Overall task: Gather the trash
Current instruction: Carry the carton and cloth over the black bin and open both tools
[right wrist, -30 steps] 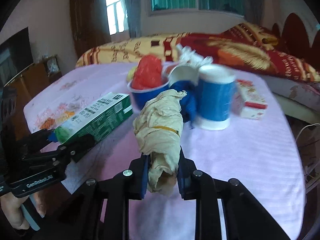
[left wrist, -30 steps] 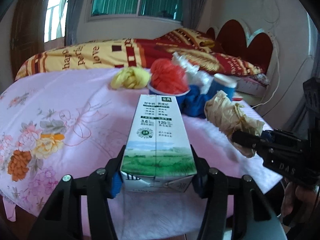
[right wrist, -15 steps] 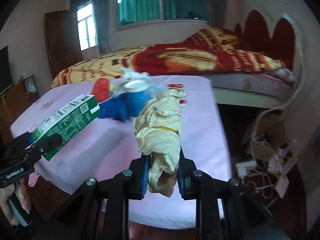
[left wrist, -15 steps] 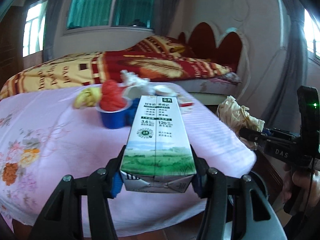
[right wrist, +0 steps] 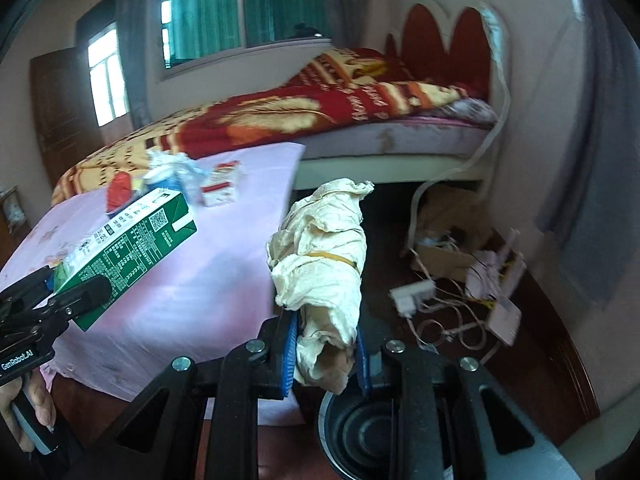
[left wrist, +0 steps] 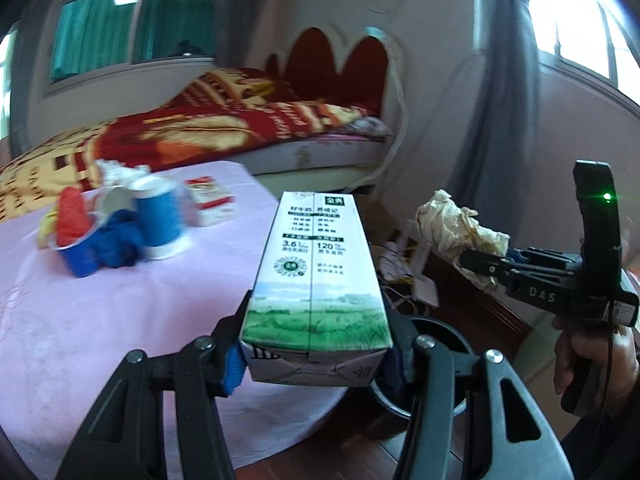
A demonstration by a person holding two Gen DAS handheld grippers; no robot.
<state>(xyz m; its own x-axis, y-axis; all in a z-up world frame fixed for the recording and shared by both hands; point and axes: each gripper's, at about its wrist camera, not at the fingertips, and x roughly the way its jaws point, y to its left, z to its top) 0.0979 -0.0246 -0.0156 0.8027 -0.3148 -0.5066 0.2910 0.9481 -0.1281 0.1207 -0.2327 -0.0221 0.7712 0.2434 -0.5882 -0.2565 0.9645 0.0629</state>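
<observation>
My left gripper (left wrist: 316,360) is shut on a green and white milk carton (left wrist: 316,276), held over the table's right edge; it also shows in the right wrist view (right wrist: 128,240). My right gripper (right wrist: 324,356) is shut on a crumpled beige paper wad (right wrist: 324,256), held off the table above the floor; the wad shows at the right of the left wrist view (left wrist: 456,228). A black round bin (right wrist: 368,436) stands on the floor just below the right gripper, and partly behind the left one (left wrist: 440,336).
On the pink tablecloth (left wrist: 120,304) remain a blue cup (left wrist: 158,220), a blue bowl with red trash (left wrist: 74,236), blue cloth and a red and white box (left wrist: 210,200). A bed (right wrist: 360,120) lies behind. Cables and a power strip (right wrist: 452,304) litter the floor at right.
Both grippers swung right with their loads, from over the table to its right edge and the floor. The black bin has come into view beneath them.
</observation>
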